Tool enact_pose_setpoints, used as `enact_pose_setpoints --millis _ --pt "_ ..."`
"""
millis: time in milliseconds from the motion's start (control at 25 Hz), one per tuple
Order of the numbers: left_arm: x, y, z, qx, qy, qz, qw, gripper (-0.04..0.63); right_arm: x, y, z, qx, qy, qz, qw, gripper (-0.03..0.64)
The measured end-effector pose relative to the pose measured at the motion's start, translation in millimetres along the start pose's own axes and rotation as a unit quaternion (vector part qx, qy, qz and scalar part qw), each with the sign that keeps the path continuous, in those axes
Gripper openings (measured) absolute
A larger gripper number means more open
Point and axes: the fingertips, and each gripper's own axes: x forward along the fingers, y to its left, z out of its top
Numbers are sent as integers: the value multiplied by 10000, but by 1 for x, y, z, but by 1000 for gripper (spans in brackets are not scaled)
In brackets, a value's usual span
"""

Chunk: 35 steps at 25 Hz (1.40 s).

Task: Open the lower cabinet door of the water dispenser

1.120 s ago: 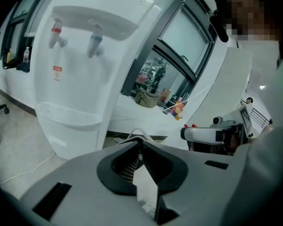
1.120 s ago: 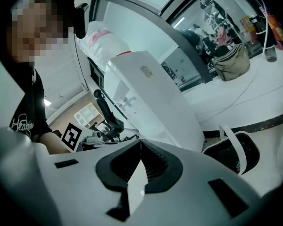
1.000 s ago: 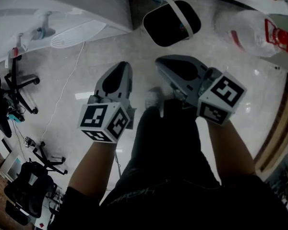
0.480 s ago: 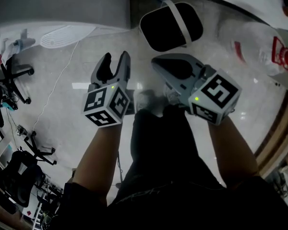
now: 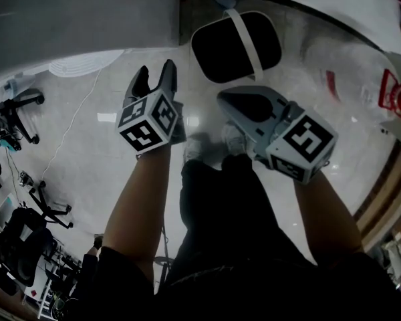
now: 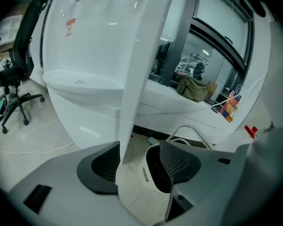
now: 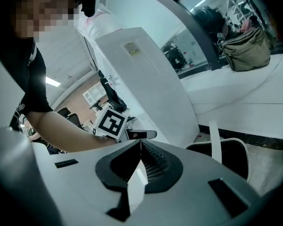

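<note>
Position: I am standing over the floor [image 5: 93, 152] with both grippers lowered in front of me. The water dispenser [image 6: 94, 46] is ahead and to my left, a tall glossy white body. Its drip tray [image 6: 78, 81] juts out partway down. I take the plain panel below the tray to be the lower cabinet door [image 6: 80, 119]. It looks flush with the body, so I read it as closed.

Left gripper [image 5: 155, 72]: the jaws have just been opening and stand wide, with nothing gripped. In the left gripper view the dispenser's front corner edge lines up with the gap, but the pads are clear of it.

Right gripper [image 5: 222, 97]: jaw tips together, nothing held. It points toward a white bin [image 5: 234, 45] on the floor near the dispenser.

Handling estimate:
- The door looks like a thin rigid hinged panel, so it should be light to swing.
- It probably has a magnetic or snap catch, so I expect brief resistance and then free travel.
- The finish is smooth and shiny, and pads could slip on the flat face.
- No handle or finger recess shows from here, and I cannot tell which side carries the hinge.

Best hold: pinch the door's free vertical edge, or hook one jaw behind it, high up near the tray. I would pull gently along the arc, since a hard tug might shift the whole cabinet.
</note>
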Motion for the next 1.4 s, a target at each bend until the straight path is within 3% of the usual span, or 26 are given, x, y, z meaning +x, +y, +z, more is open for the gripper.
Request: enact_pose_setpoints --millis 280,560,1040,1200,1400 --pt "29 16 -5 -206 150 334 9991 250 -3 -5 -9 89 127 85 9998 14" --pt "39 32 12 -279 -56 739 9969 250 -12 -10 -14 12 233 93 9997 14" --pt "44 38 22 -89 -102 1205 9926 247 -15 -11 -15 25 223 130 9997 14" --pt "44 43 21 139 0 1440 9895 218 -17 -10 -19 -27 261 136 9996 14" --pt "43 43 21 158 -14 1426 9897 212 -19 -10 -19 -74 293 124 9995 14"
